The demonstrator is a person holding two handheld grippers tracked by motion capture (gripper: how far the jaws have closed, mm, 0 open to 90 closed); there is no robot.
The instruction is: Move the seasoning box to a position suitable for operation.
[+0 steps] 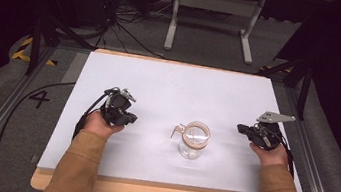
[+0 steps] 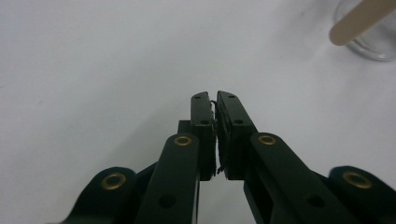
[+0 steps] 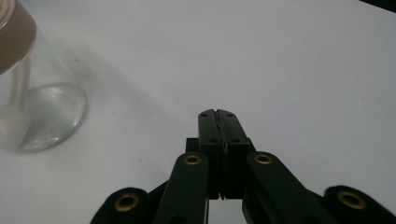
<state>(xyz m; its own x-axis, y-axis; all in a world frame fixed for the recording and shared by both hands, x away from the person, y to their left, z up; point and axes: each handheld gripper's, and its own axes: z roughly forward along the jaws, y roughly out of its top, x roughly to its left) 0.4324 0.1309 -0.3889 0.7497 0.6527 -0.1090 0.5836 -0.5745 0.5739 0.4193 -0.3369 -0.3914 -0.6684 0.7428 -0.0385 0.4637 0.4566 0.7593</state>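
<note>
One obstacle stands on the white desk point(image 1: 170, 86): a glass jar point(image 1: 193, 140) with a tan rim, near the front middle. It sits between the left gripper point(image 1: 121, 109) and right gripper point(image 1: 259, 133), apart from both. Bare desk lies open behind it.

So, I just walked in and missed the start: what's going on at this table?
A person sits at a white table with a claw in each hand. The left claw and the right claw both rest on the table with jaws shut and nothing between them. Between the two stands an upright glass jar with a tan band around its rim and a small wire clasp on its side. Neither claw touches it.
</note>
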